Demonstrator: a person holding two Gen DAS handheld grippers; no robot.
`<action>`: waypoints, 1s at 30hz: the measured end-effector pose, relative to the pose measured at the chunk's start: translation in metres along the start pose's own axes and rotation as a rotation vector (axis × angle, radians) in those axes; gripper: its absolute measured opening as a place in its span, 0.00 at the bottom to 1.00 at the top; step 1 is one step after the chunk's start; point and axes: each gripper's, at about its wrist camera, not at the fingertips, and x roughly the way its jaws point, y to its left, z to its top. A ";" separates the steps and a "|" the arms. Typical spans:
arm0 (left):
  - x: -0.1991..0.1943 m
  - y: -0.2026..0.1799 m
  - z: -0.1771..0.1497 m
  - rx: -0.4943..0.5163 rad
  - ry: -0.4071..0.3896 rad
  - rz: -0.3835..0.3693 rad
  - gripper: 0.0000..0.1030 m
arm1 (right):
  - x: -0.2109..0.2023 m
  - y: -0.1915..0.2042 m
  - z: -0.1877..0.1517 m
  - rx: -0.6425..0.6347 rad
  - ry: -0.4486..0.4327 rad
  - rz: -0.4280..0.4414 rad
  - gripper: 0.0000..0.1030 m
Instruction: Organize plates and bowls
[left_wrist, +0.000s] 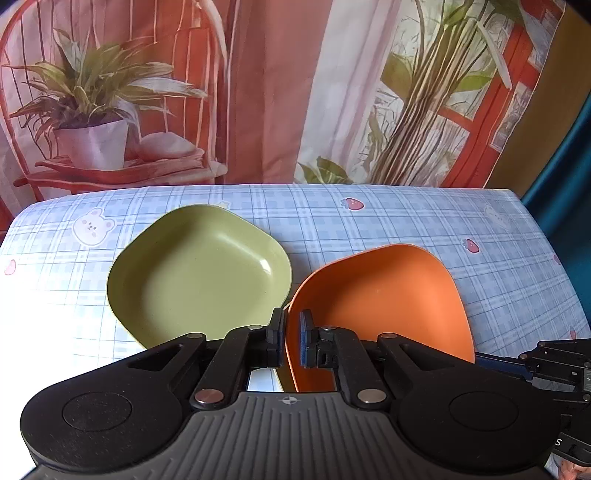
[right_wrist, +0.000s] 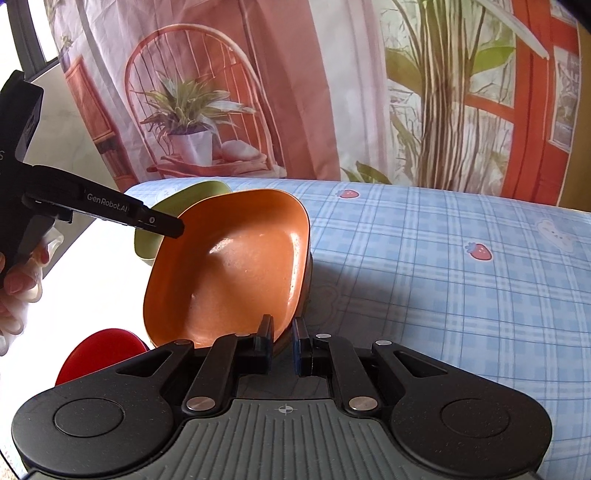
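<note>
On the checked tablecloth: every place below is given relative to the green dish.
Green dish: square with rounded corners, flat on the cloth, empty, nothing stacked in it.
Orange dish: same shape, just beside the green dish on its right, tilted, with its far edge apparently resting on the cloth and its near edges lifted.
Left gripper: jaws closed nearly all the way, pinching the orange dish's rim on the side facing the green dish.
Right gripper: jaws likewise drawn in, clamped on the orange dish's near rim, on the side away from the green dish.
Red round piece: nearer the camera than the green dish in the right wrist view; plate or bowl cannot be told.
Progress: judged early; no dish is nested yet, and the orange one is only gripped.
Remaining: probably set orange into green, then deal with the red piece.
Count: two square dishes, one red piece, two grippers.
</note>
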 end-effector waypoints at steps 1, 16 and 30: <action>0.001 0.000 -0.001 0.001 0.002 0.003 0.09 | 0.001 0.001 -0.001 -0.003 0.002 -0.002 0.09; 0.010 0.001 -0.008 0.018 0.021 0.029 0.09 | 0.014 0.004 -0.002 -0.025 0.027 -0.032 0.10; 0.011 0.003 -0.009 -0.009 0.024 -0.010 0.26 | 0.016 0.011 0.001 -0.060 0.059 -0.053 0.16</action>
